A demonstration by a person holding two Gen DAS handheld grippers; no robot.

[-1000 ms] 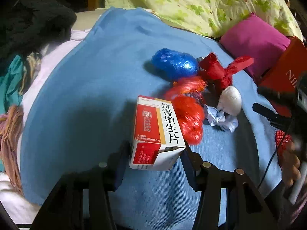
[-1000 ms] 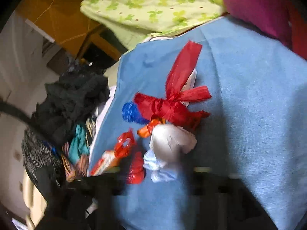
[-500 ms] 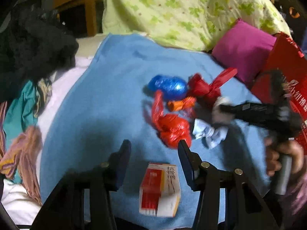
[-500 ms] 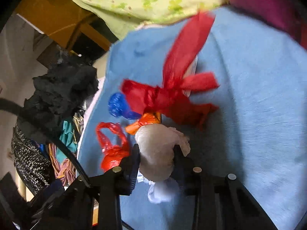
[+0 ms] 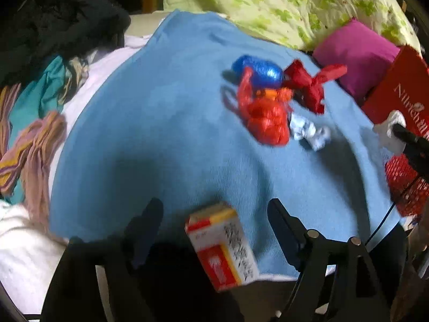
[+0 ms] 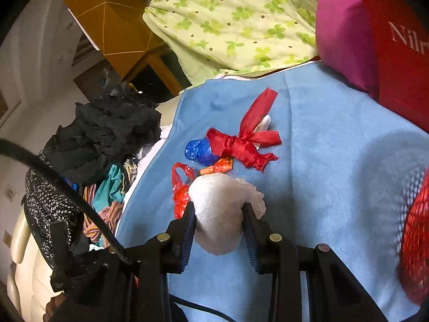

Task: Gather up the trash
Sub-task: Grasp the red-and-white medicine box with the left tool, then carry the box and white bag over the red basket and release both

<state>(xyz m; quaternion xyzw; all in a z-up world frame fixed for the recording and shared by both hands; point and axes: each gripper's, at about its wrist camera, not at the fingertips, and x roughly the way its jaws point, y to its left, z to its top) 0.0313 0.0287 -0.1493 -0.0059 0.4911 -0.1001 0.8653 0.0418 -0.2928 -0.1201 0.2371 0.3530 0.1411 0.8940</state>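
Right gripper point(image 6: 218, 213) clamped on white wad point(image 6: 219, 209), its underside hidden, blurred medicine box point(image 5: 224, 247) loose between opening left gripper point(image 5: 214, 214) jaws, blue cloth point(image 5: 161, 134) beneath, red mesh basket point(image 6: 415, 241) cut off.

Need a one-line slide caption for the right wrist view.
Right gripper clamps a white wad above the blue cloth, red bow and blue wrapper beyond.
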